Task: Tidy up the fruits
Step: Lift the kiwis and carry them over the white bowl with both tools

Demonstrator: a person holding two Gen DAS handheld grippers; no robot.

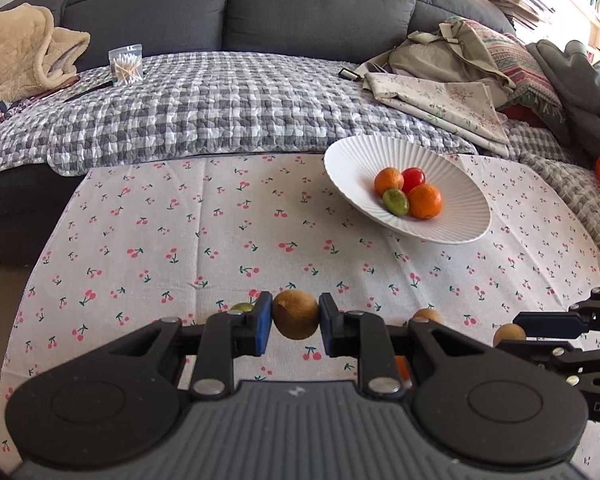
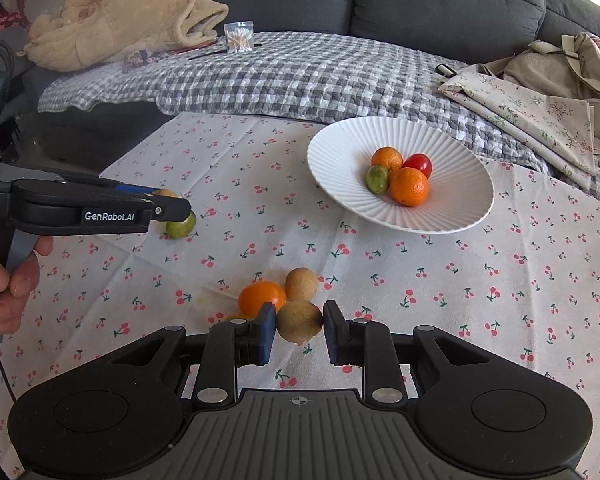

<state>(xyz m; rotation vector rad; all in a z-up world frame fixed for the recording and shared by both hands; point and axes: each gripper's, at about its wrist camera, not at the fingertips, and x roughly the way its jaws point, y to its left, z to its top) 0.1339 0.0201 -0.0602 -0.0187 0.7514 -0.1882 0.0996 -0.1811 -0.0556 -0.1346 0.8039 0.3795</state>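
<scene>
1. Brown round fruit (image 1: 296, 314) is sitting pinched between the blue pads of the left gripper (image 1: 295, 322), whose jaws are clamping on it; it is hanging clear above the cherry-print cloth (image 1: 220, 220).
2. Yellow-brown round fruit (image 2: 299, 321), dark on one side, is being gripped likewise by the right gripper (image 2: 299, 328), with both pads pressing on its flanks.
3. White ribbed plate (image 2: 340, 148) is lying ahead and to the right of both claws, up the cloth toward the sofa (image 1: 236, 4); it is already holding two oranges, a red fruit and a green one, bunched near its middle.
4. Judged from the two views, the right gripper is sitting nearer the plate; the left one is facing a longer diagonal reach across open cloth.
5. Loose fruit still lying on the cloth: an orange one (image 2: 262, 296) and a tan ball (image 2: 301, 283) just behind the right claw, and a green one (image 2: 181, 226) beside the left claw.
6. Partly hidden: a yellow piece below the right claw's left finger cannot be identified; the green fruit is half covered in the left view; red-orange shapes at that view's right edge are being cut off.
</scene>
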